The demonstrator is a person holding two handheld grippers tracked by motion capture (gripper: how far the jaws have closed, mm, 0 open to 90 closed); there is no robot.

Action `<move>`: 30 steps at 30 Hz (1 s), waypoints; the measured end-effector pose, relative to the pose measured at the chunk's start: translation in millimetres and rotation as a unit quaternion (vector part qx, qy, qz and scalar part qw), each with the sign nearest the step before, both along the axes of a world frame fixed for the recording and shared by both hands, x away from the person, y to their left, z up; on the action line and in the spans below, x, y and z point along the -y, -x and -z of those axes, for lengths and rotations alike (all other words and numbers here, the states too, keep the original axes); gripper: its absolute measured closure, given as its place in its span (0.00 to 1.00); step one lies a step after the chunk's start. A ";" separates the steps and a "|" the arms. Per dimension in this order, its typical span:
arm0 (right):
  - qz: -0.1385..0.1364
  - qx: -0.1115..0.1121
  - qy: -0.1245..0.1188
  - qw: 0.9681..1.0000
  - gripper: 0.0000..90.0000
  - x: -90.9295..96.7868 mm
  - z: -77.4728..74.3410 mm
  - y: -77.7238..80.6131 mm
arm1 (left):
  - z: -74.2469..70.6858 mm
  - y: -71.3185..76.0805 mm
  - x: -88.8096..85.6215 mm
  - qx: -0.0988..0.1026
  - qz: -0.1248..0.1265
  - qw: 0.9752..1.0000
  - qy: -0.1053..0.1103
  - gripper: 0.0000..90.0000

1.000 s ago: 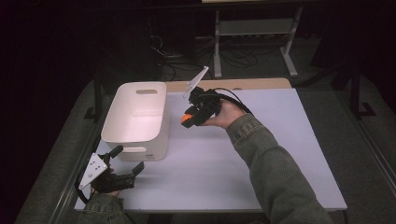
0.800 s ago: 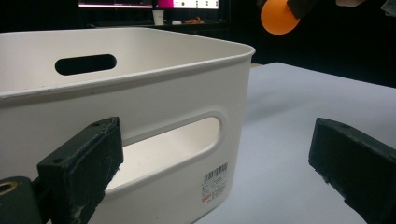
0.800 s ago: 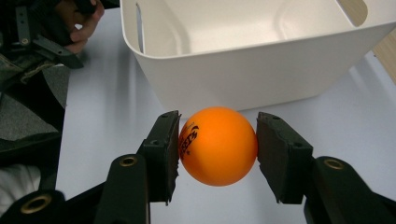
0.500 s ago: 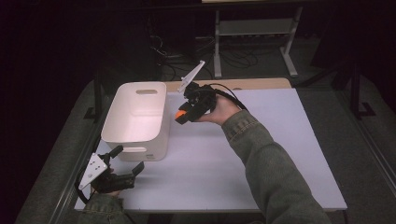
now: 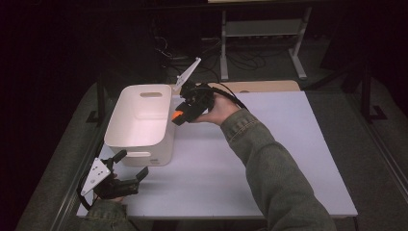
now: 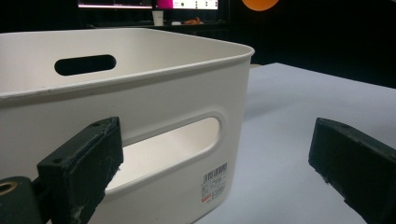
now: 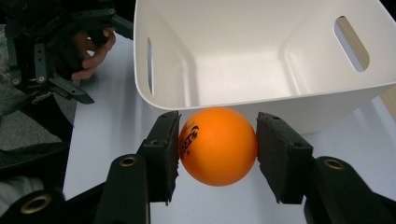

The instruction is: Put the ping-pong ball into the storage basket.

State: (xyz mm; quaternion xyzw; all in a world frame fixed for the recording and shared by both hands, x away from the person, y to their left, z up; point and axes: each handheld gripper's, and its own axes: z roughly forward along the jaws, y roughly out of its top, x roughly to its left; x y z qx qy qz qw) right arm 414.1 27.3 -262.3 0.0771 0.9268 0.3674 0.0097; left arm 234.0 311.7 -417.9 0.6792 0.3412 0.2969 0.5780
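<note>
While the left hand-held gripper [image 5: 129,166] gapes, the right hand-held gripper [image 7: 217,149] pinches an orange ball [image 7: 218,146].

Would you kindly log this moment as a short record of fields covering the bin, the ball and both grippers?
surface: white table
bin: white bin, upright, open top, nothing seen inside, slot handles in its walls
ball: orange ball, printed logo, off the table, just outside the bin's rim
right gripper: right gripper, shut on the ball, beside the bin's right wall
left gripper: left gripper, jaws apart, holding nothing, at the bin's near wall
</note>
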 end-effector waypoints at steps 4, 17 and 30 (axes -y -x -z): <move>-0.004 0.002 -0.001 1.000 0.55 -4.4 -2.5 -0.8 | 0.0 -0.1 -0.2 0.000 -0.001 1.000 0.000 0.03; -0.013 0.002 -0.005 1.000 0.55 -23.4 -7.5 -6.6 | -0.2 0.2 -0.5 0.002 0.000 1.000 0.001 0.03; -0.022 -0.009 -0.005 1.000 0.55 -42.4 0.9 -16.9 | -0.4 0.7 -1.0 0.002 0.000 1.000 0.002 0.03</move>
